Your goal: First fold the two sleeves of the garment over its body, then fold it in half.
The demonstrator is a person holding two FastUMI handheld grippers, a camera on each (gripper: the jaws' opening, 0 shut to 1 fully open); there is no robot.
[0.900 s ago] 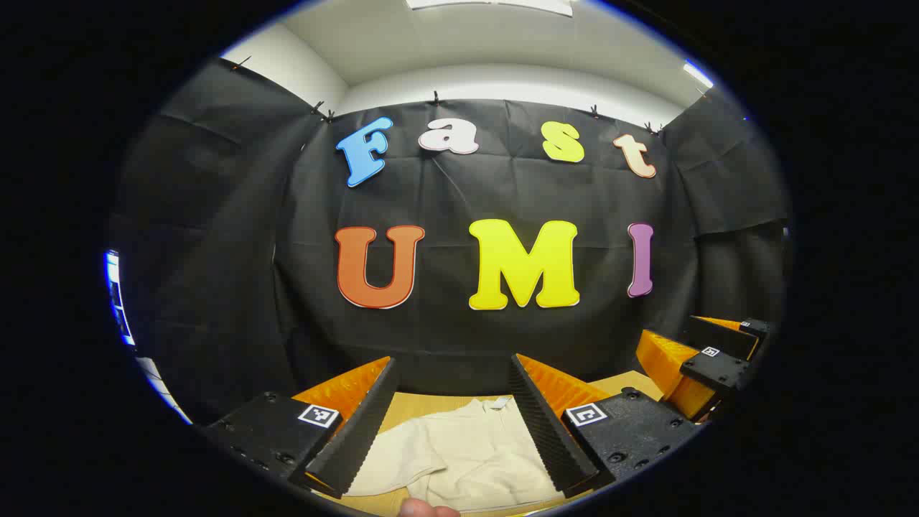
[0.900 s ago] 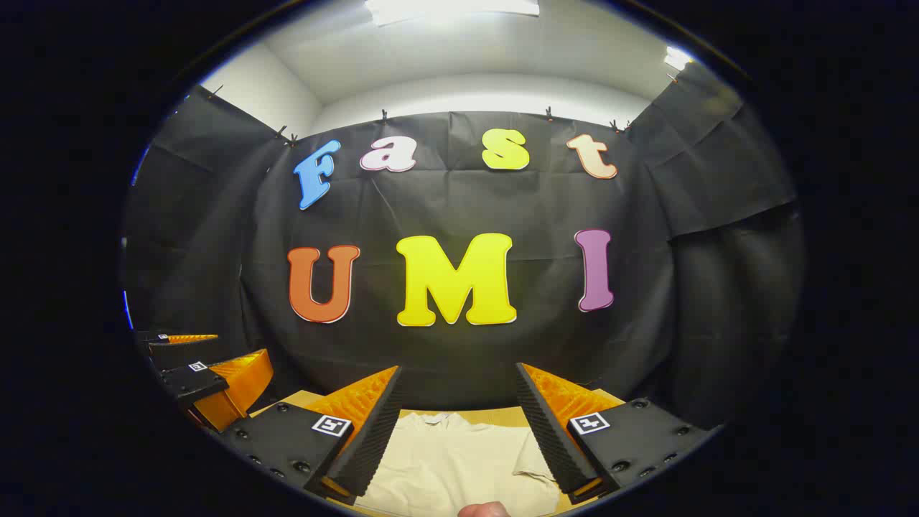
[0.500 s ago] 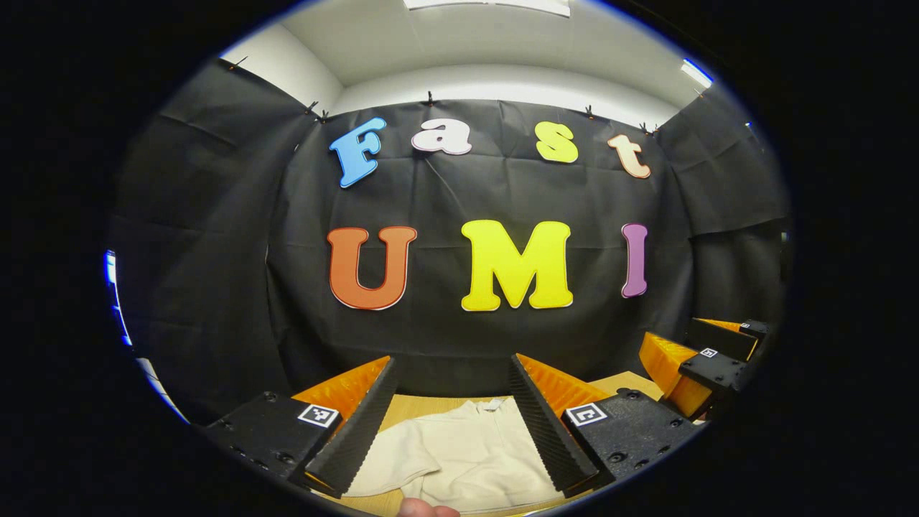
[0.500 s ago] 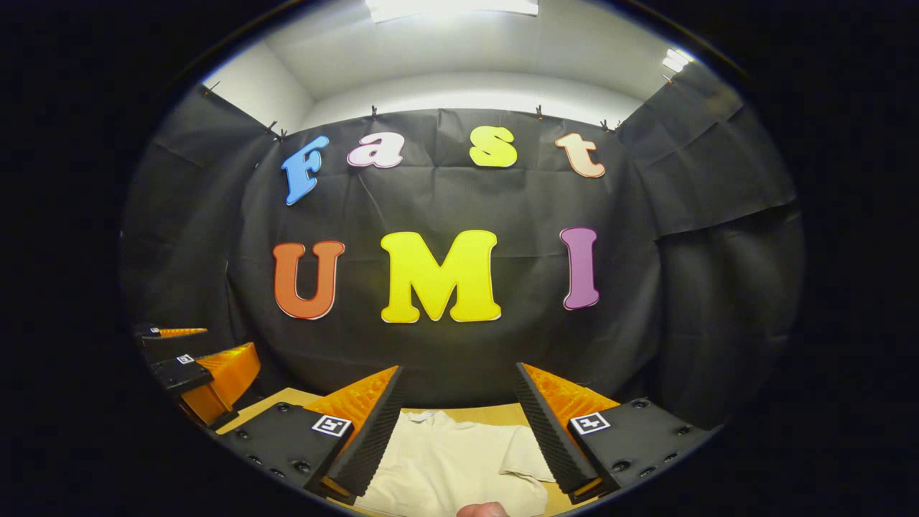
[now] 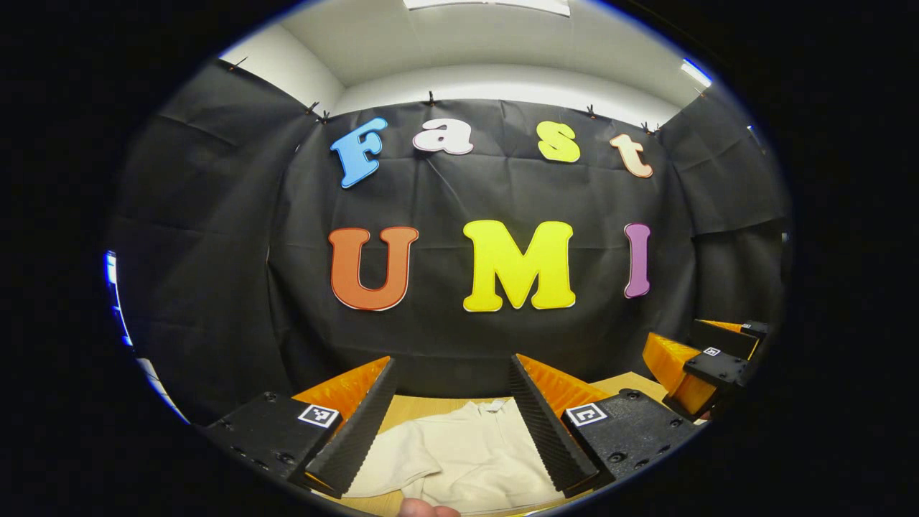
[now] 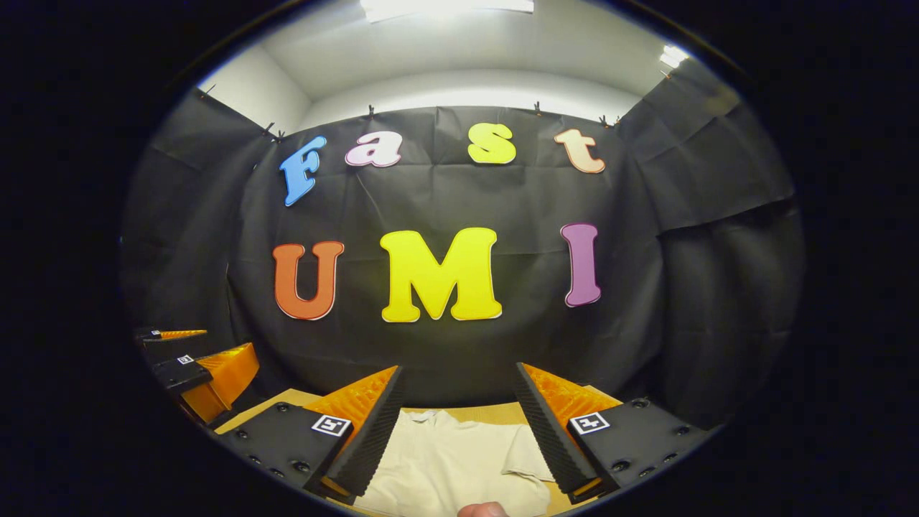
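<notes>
A cream garment lies flat on a wooden table, its collar toward the far wall. In the left gripper view one sleeve spreads out to the left. My left gripper is held above the garment, open, with nothing between its fingers. The same garment appears in the right gripper view, with a sleeve lying at its right side. Above it my right gripper is also open and holds nothing. Each gripper appears at the edge of the other's view: the right gripper and the left gripper.
The black cloth wall stands close behind the table's far edge. A fingertip of the holding hand peeks in at the bottom of the left gripper view, and another fingertip in the right gripper view.
The right gripper has swung slightly to the right, so more of the garment's right sleeve comes into sight. The left gripper has barely shifted. Both stay open.
</notes>
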